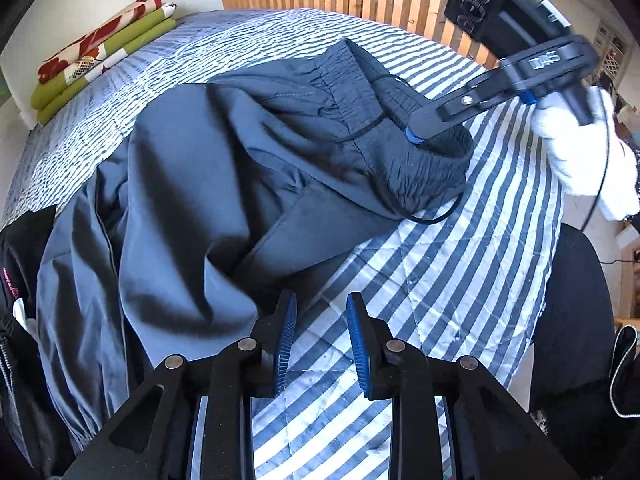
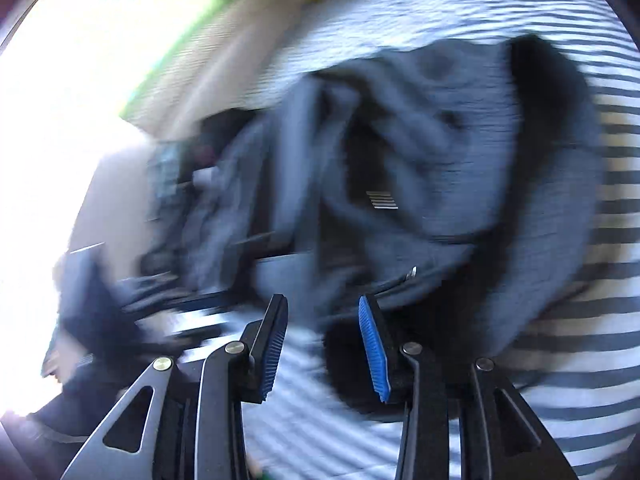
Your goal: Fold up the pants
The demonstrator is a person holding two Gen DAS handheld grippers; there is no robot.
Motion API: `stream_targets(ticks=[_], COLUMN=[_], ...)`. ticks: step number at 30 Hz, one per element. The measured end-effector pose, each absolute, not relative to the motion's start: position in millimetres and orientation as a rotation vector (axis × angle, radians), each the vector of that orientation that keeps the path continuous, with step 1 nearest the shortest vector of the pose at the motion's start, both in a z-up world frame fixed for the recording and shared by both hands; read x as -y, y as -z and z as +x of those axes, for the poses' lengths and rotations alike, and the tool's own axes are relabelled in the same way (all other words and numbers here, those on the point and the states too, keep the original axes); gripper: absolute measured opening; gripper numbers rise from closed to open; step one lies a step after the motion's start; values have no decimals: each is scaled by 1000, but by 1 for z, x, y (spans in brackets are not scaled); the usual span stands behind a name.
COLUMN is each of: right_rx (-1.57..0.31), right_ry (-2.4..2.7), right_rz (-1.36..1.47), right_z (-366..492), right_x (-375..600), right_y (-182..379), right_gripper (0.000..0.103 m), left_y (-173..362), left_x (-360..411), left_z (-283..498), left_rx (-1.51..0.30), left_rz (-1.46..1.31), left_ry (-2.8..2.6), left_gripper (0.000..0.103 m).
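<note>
Two grippers, both with nothing between their pads. The left gripper [image 1: 322, 340] stands part open over bare striped bedcover [image 1: 460, 280], with the grey pants [image 1: 192, 184] heaped just ahead and to its left. The right gripper [image 2: 323, 344] is likewise part open in its own view, the pants [image 2: 420, 160] bunched ahead of it; that view is smeared, so contact cannot be told. In the left view its fingertip sits at the gathered waistband [image 1: 400, 148], beside a loose drawstring [image 1: 436, 216]. The likely trouble is that the cloth lies crumpled, so a narrow pinch may catch one layer or the cord alone, dragging the heap askew instead of spreading it flat.
</note>
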State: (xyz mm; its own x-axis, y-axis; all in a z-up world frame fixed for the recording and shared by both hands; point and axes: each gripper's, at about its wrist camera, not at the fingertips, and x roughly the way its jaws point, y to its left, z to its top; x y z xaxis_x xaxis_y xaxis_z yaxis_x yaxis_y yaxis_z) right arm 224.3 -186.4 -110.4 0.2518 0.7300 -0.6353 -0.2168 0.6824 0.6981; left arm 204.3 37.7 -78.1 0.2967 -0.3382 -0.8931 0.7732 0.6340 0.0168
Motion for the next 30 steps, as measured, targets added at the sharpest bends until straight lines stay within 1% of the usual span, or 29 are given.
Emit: stream_targets(ticks=[2, 5, 10, 13, 16, 22, 24, 25, 26, 28, 30], right_rx=[-1159, -1116, -1138, -1186, -1214, -1202, -1217, -1225, -1238, -1253, -1262], right_ry=[-688, -526, -233, -204, -274, -474, -519, -533, -549, -563, -576], right_rz=[485, 412, 523, 581, 615, 408, 340, 312, 275, 223, 191], right_z=[221, 227, 272, 313, 347, 374, 377, 375, 371, 371, 370], right_x=[177, 194, 253, 267, 256, 187, 167, 162, 157, 151, 147], right_y=[107, 100, 114, 128, 131, 86, 77, 73, 67, 61, 56], right_gripper=[35, 35, 35, 35, 35, 35, 35, 35, 35, 35, 35], left_y=[81, 84, 83, 84, 85, 76, 65, 57, 52, 46, 51], left_x=[-37, -35, -29, -22, -17, 3, 15, 23, 28, 45, 69], left_z=[203, 203, 200, 198, 197, 202, 209, 214, 217, 223, 230], left_rx=[-1025, -1025, -1023, -1022, -1023, -980, -952, -934, -919, -883, -900], left_rz=[502, 509, 491, 501, 499, 506, 461, 415, 387, 327, 298], left_ry=[782, 786, 822, 838, 849, 853, 878, 897, 907, 929, 948], left_gripper=[28, 28, 28, 28, 28, 28, 32, 39, 49, 59, 59])
